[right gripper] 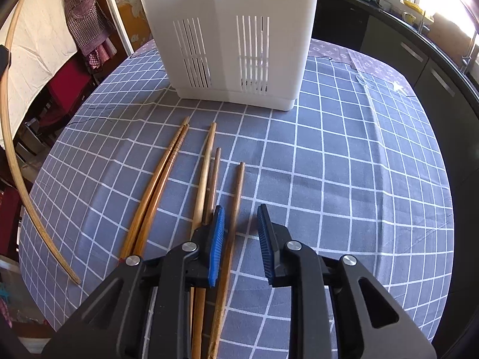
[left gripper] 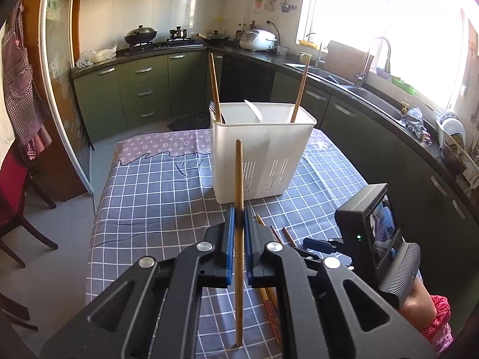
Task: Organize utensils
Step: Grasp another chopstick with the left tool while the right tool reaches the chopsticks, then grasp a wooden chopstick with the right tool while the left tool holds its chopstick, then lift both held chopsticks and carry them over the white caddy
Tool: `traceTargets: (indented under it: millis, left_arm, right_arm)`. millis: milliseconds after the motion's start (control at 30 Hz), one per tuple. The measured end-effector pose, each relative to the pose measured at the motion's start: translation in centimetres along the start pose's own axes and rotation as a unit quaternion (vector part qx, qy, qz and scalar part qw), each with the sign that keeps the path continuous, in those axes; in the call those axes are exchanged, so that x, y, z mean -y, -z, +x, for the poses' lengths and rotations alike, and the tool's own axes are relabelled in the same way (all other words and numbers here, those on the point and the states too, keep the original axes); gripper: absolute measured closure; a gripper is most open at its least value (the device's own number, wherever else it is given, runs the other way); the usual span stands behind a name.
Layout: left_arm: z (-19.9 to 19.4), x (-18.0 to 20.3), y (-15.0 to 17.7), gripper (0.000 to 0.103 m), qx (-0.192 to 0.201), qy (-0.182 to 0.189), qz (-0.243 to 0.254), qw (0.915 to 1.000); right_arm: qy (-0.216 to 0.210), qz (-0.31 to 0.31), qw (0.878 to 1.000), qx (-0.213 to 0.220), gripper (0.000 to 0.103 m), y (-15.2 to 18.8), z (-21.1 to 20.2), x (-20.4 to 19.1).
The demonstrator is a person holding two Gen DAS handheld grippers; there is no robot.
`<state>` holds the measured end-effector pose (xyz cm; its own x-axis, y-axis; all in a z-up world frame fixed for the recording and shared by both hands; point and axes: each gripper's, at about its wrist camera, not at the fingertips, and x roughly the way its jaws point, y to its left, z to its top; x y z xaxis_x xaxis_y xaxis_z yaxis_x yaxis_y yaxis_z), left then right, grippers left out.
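Note:
My left gripper [left gripper: 238, 218] is shut on a wooden chopstick [left gripper: 238, 179] and holds it upright above the table, in front of the white utensil holder [left gripper: 257, 152]. The holder has two chopsticks [left gripper: 214, 86] and a white spoon [left gripper: 254, 109] standing in it. My right gripper [right gripper: 239, 230] is open, low over several loose chopsticks [right gripper: 209, 173] lying on the checked tablecloth [right gripper: 344, 179]; one chopstick [right gripper: 236, 197] lies between its jaws. The holder [right gripper: 233, 30] stands just beyond. The right gripper also shows in the left wrist view [left gripper: 317, 243], at the right. The held chopstick [right gripper: 18, 161] shows at the left edge of the right wrist view.
The table stands in a kitchen with green cabinets [left gripper: 143, 89], a stove with pans [left gripper: 140, 34], a sink [left gripper: 368, 92] along the right counter, and a red chair [left gripper: 15, 197] at the left. A patterned cloth [left gripper: 167, 143] covers the table's far end.

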<state>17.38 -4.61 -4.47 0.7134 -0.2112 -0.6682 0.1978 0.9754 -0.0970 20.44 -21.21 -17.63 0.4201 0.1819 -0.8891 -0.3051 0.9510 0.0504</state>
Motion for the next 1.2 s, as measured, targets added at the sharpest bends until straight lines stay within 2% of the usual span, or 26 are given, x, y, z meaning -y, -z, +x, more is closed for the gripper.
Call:
traceTargets:
  millis: [167,300,500,633,967,1200]
  left_arm:
    - [-0.2,0.0,0.2,0.097,0.002,0.005,0.001,1.0000]
    - [-0.4,-0.3,0.2,0.097,0.003,0.004,0.003,1.0000]
    - [-0.4,-0.2,0.3,0.097,0.002,0.003,0.004,1.0000]
    - [-0.5,-0.4,0.3,0.097,0.001,0.004,0.002,1.0000]
    - [-1.5,-0.2,0.1,0.097,0.013,0.008,0.007,0.9999]
    - [-2.6,0.3,0.2,0.097,0.022,0.007,0.020,0.9996]
  right_arm:
    - [0.006,-0.006,1.000,-0.001,0.081,-0.5,0.4,-0.6]
    - [-0.003,-0.004,1.000,-0.002,0.096,-0.5,0.4,-0.4]
    - [-0.013,0.001,1.000,0.000,0.097,-0.8,0.1,-0.3]
    - [-0.025,0.012,0.999,0.033,0.097,-1.2,-2.4,0.2]
    - [-0.049,0.028,0.987,0.153,0.097,-0.6,-13.0,1.7]
    - [-0.055,0.025,0.978,0.201,0.097,1.2,-17.6,1.8]
